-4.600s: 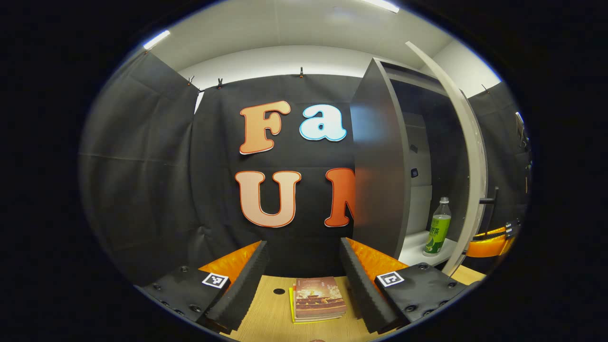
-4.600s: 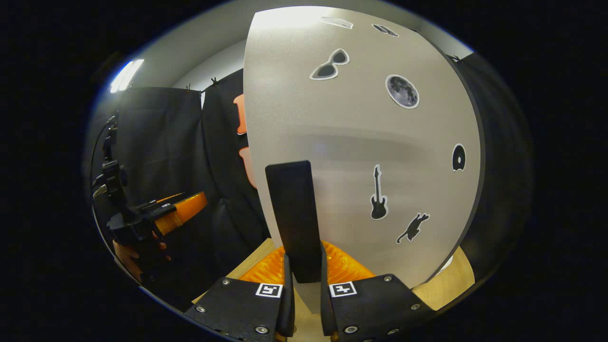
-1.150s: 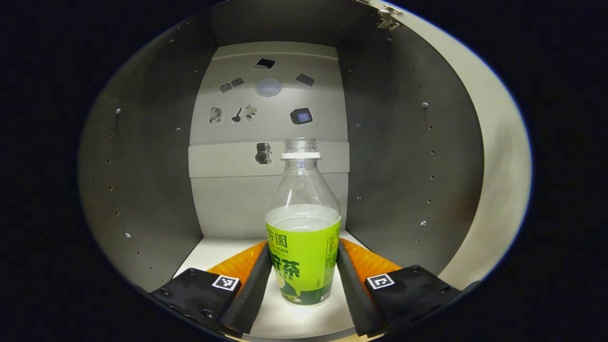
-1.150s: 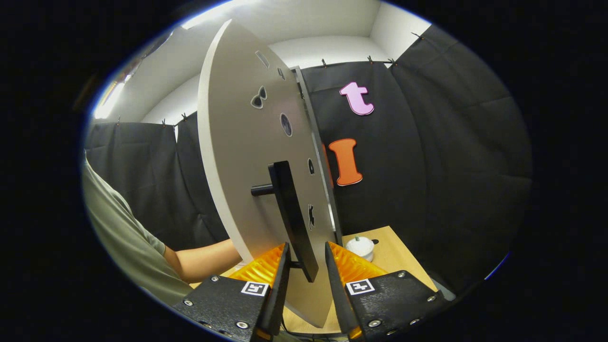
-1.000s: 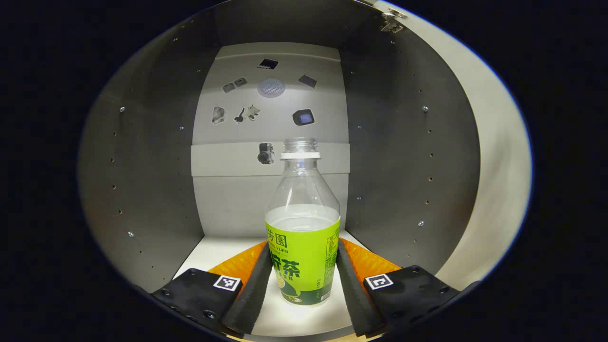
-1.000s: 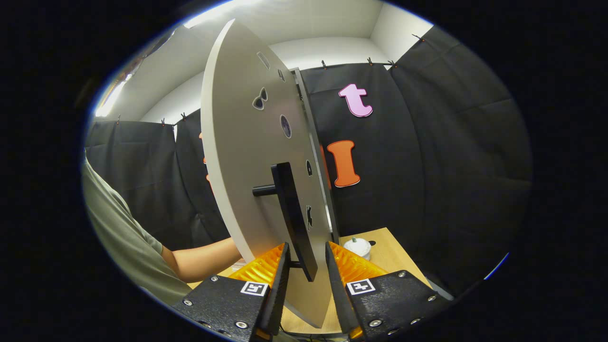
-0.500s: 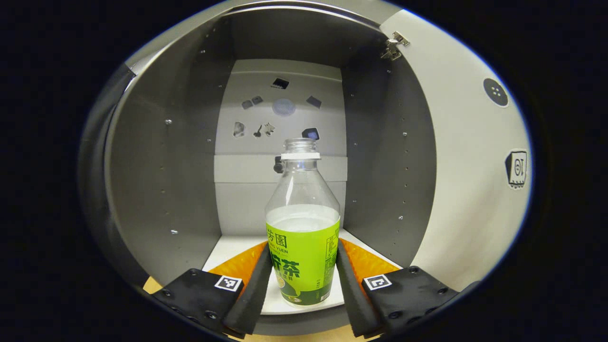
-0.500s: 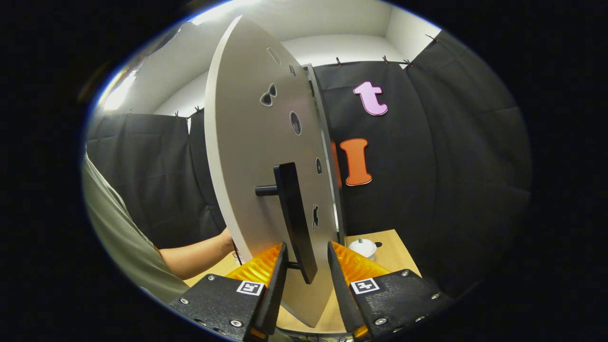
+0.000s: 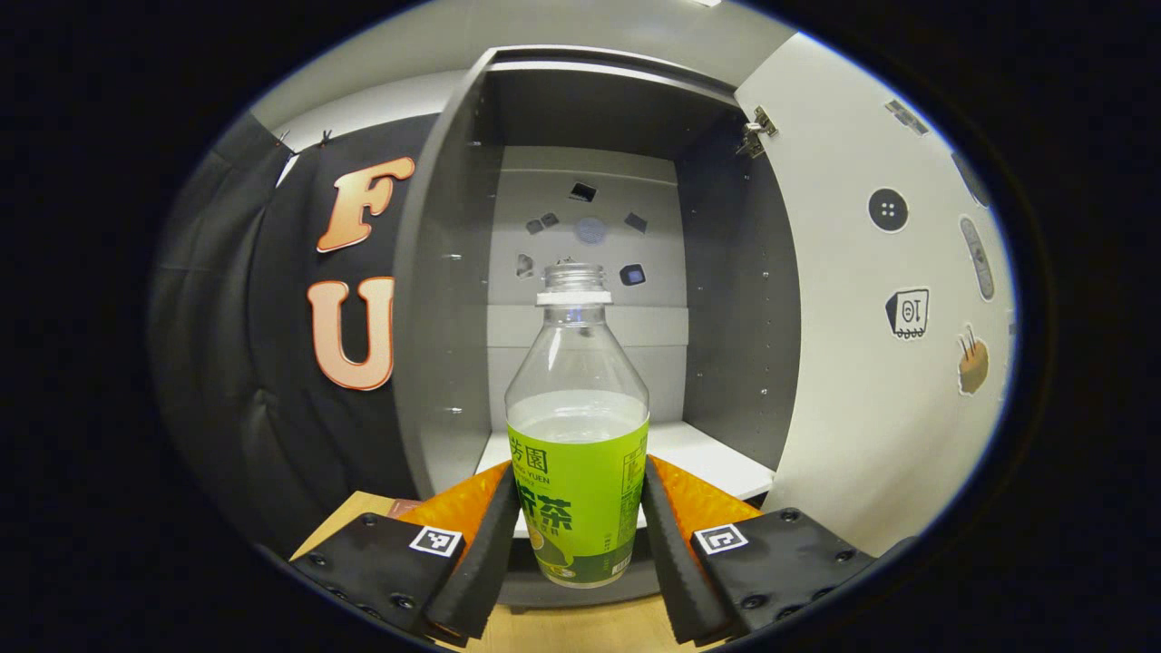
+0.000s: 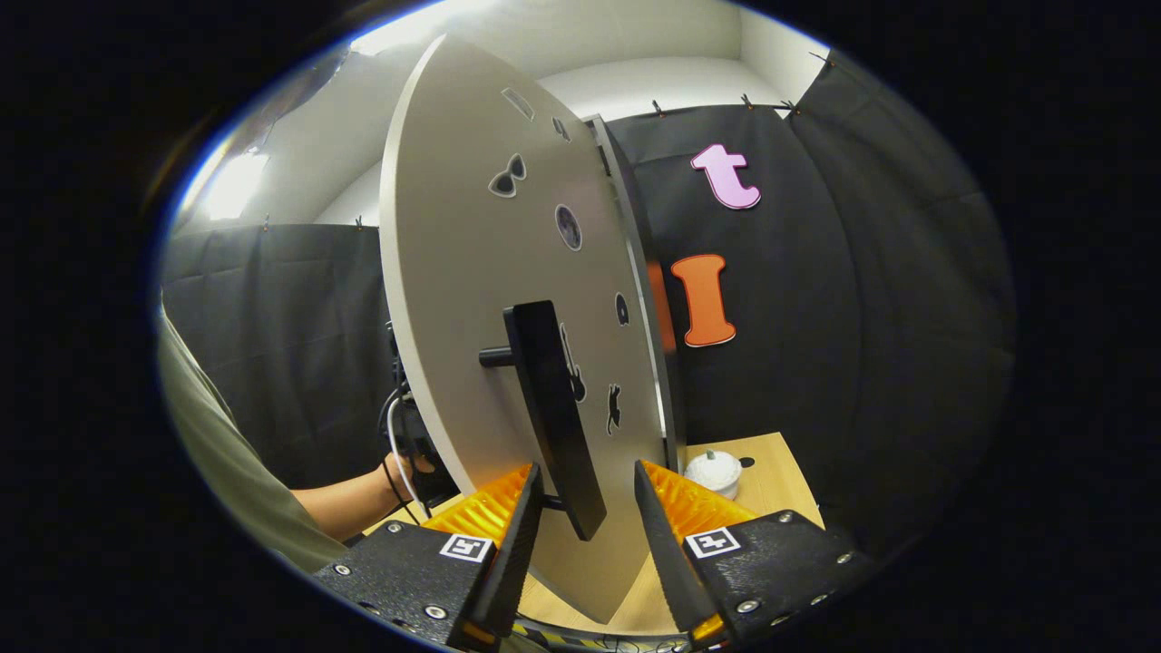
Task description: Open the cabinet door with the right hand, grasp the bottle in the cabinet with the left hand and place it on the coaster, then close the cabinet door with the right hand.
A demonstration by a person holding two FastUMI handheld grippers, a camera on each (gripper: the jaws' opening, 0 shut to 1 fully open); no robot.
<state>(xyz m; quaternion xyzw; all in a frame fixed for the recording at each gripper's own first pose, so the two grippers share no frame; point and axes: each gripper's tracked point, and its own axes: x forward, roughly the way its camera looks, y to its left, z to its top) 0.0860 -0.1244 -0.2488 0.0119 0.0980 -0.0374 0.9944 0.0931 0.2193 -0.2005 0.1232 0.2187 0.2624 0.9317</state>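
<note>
The cabinet [image 9: 453, 272] is the landmark here: it is standing open-fronted with its door [image 9: 853, 345] swung wide off the hinge side, which is giving the left hand a free path in and out. In the right gripper view the door [image 10: 472, 272] is showing its outer face nearly edge-on, and the right gripper [image 10: 580, 526] is sitting at the door's dark bar handle [image 10: 549, 408], fingers straddling it with a visible gap on the far side, so they are parted around the handle, not clamping it; my read is it is parking there so the door is not swinging back and the closing pull is ready. A forearm [image 10: 349, 503] is reaching past the door's edge toward the cabinet front. The bottle [image 9: 578, 435] is now just in front of the cabinet's shelf edge, upright, part full, no cap, which is why it is being kept vertical. The left gripper [image 9: 578, 535] is holding it low on the label, both fingers pressing its sides. Coaster is not located from here; placing is the step left.
</note>
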